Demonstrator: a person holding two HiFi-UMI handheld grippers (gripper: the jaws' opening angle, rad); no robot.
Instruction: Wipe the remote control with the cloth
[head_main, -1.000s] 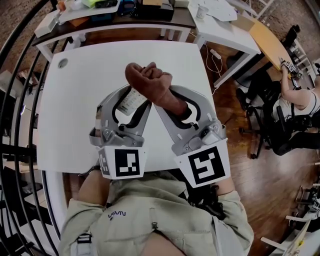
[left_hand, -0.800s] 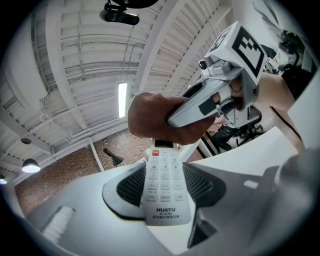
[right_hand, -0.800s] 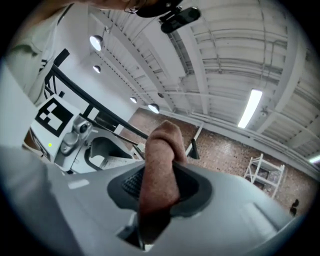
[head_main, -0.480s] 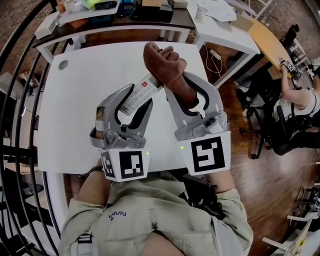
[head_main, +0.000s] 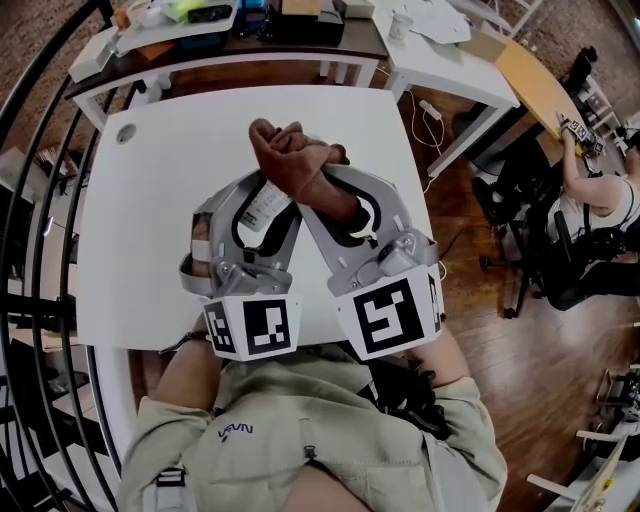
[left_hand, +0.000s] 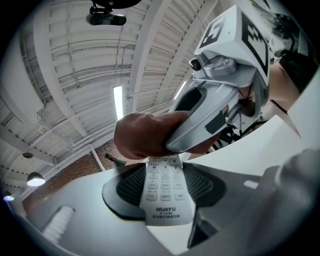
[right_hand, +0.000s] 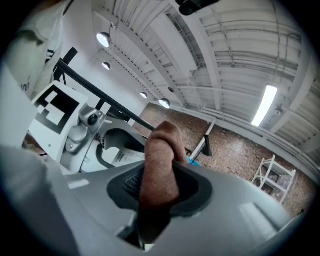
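The remote control was clamped by its near end between the jaws of the left gripper, held over a white bench. In the left gripper view its button face was turned up toward the camera, with a brand name printed at the lower end, and both ribbed black pads were pressed against its long edges. A bunched brown cloth lay over the remote's far end, touching it and hiding the top rows of buttons. The cloth was pinched in the jaws of the right gripper, which had closed narrowly on a thick fold. In the right gripper view that fold stood upright between the pads and rose past the tips. The two grippers crossed toward each other over the middle of the bench, the right one angled across from the right, and their marker cubes sat side by side near the person's chest. The person wore a beige shirt. Behind the bench stood cluttered desks. To the right, on a wooden floor, another person sat at a desk.
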